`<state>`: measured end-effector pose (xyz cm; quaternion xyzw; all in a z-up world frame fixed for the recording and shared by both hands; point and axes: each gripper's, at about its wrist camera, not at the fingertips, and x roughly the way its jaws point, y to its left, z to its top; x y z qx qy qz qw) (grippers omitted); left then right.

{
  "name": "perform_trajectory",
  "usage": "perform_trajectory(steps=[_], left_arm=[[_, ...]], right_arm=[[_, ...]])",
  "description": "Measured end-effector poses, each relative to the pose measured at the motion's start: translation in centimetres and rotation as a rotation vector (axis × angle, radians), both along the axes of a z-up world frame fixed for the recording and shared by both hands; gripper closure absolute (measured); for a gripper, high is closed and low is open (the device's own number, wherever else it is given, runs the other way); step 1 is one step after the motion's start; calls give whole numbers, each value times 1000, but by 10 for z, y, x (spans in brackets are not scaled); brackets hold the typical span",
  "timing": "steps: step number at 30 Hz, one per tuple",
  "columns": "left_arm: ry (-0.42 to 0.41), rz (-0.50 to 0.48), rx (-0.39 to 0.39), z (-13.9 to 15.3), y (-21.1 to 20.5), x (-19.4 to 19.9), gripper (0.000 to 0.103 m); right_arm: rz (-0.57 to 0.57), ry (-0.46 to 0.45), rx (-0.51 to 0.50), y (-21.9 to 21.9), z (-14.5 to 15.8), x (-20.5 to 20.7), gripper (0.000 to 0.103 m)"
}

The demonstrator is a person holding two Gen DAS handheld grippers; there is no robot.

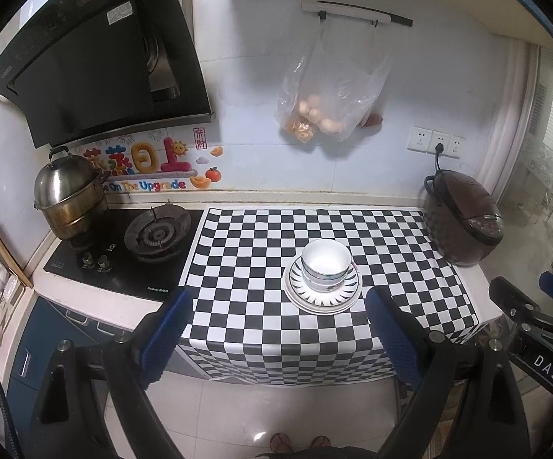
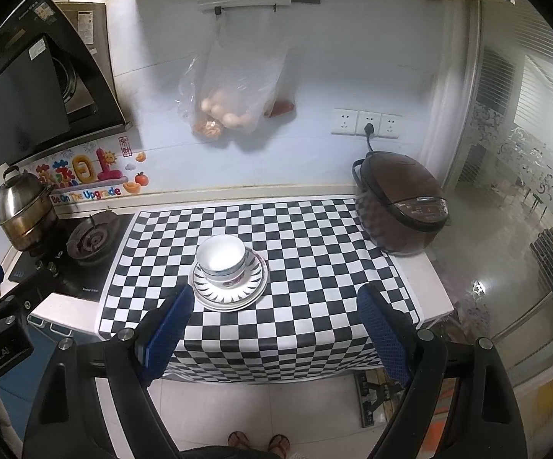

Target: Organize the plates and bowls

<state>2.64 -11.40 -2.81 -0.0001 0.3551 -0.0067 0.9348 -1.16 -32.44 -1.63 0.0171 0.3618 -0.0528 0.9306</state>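
Observation:
White bowls [image 1: 325, 264] sit nested one inside another on a stack of plates [image 1: 321, 295] with a black ray pattern, on the checkered mat. The same bowls [image 2: 221, 258] and plates [image 2: 230, 290] show in the right wrist view. My left gripper [image 1: 278, 334] is open and empty, held back over the counter's front edge, apart from the stack. My right gripper [image 2: 276, 329] is open and empty, also back from the stack, which lies ahead and to its left. The right gripper [image 1: 536, 306] shows at the left view's right edge.
A checkered mat [image 1: 261, 237] covers the counter. A brown rice cooker [image 1: 462, 220] stands at the back right. A gas hob [image 1: 154, 235] with a steel steamer pot [image 1: 67, 199] is at the left. A plastic bag of food [image 1: 328, 95] hangs on the wall.

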Motion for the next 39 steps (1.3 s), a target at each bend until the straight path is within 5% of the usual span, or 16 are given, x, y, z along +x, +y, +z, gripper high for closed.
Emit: perform_trajectory(steps=[39], left_arm=[[10,-27,28,-1,15,-1,10]], right_arm=[[15,15,-6,7,1,-10,14]])
